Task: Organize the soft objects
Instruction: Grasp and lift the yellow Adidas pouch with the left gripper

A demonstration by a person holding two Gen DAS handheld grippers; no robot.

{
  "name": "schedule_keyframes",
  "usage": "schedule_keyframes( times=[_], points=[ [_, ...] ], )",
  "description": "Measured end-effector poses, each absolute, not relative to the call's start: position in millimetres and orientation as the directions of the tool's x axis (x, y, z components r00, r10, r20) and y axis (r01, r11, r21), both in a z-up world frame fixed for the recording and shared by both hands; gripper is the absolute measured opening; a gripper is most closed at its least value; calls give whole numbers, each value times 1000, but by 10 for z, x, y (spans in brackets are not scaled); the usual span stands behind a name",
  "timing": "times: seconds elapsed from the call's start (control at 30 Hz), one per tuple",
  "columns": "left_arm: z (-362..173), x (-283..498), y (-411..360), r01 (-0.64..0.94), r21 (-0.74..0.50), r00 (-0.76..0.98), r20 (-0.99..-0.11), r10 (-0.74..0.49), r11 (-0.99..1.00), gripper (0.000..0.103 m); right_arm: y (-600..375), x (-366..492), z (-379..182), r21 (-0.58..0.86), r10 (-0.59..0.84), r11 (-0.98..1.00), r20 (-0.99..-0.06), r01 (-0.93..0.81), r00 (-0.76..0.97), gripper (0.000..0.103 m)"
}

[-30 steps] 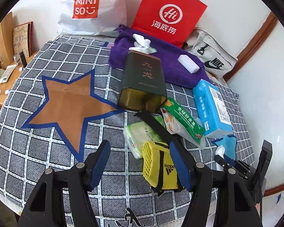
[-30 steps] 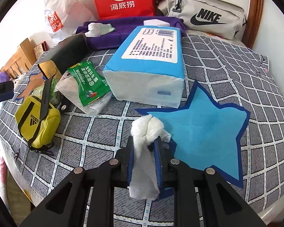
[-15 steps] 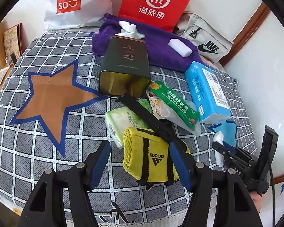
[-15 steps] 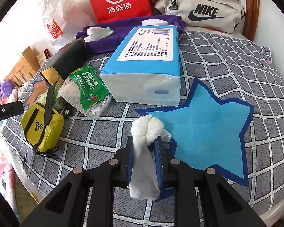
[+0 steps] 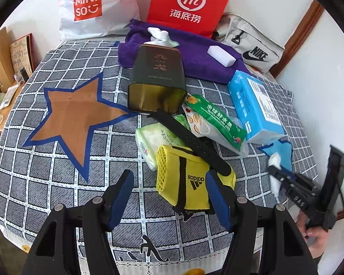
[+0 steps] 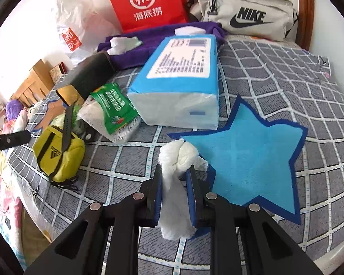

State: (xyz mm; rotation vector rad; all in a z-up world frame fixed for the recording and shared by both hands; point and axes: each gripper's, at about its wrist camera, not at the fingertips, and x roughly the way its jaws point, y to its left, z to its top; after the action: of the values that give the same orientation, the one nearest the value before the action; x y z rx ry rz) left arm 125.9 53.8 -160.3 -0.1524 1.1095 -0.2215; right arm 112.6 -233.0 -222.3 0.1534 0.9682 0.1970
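- Two handheld grippers work over a bed covered in a grey checked cloth (image 5: 57, 171), seen through a fisheye lens on each gripper.
- The right gripper (image 6: 174, 178) has its blue pads pinched on a crumpled white tissue wad (image 6: 178, 158). The wad bulges above the fingers and hangs below them.
- That wad is held above the cloth at the near left edge of a blue felt star (image 6: 252, 160); whether it touches the fabric cannot be told.
- Over the last second this grip has not changed, and the star sits in much the same place ahead of the fingers. I judge the tissue is not yet placed.
- The left gripper (image 5: 169, 197) is spread wide and holds nothing. Its right pad now overlaps the edge of a yellow Adidas pouch (image 5: 183, 176), which has drawn closer and larger over that second.
- A black strap (image 5: 190, 139) lies across the pouch's far corner, and a green tissue pack (image 5: 158, 139) sits just behind it.
- Judging by this approach, the pouch is probably the next soft item to be picked up.
- Further back lie a dark tin (image 5: 158, 80) on its side, a green snack packet (image 5: 215, 121) and a blue tissue pack (image 5: 254, 105).
- A brown felt star (image 5: 75, 116) lies bare to the left, possibly a sorting spot.
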Motion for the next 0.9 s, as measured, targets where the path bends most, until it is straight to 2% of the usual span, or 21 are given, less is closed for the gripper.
schedule_keyframes(
  times=[0.2,0.3,0.47,0.57,0.67,0.9],
  points=[
    [-1753,1246,457,112,-237,420,-869,-262,965,61,-2328,1037,-2002,189,219,975,-784,-114,580,19],
    [-1849,1248,387,128,-229,398,-879,-262,965,55,-2331,986,-1879,181,218,976,-770,-122,600,19],
    [-1961,1288,317,131,-202,388,-890,-238,970,30,-2354,936,-1753,201,235,972,-749,-125,619,19],
    [-1938,1304,379,126,-247,393,-877,-277,961,21,-2359,925,-1708,201,230,972,-745,-119,626,19],
    [-1895,1316,461,136,-309,385,-859,-337,942,18,-2340,941,-1680,189,214,976,-749,-108,627,19],
    [-1761,1300,664,161,-355,414,-823,-390,921,14,-2282,1058,-1605,199,209,976,-750,-88,627,19]
  ],
)
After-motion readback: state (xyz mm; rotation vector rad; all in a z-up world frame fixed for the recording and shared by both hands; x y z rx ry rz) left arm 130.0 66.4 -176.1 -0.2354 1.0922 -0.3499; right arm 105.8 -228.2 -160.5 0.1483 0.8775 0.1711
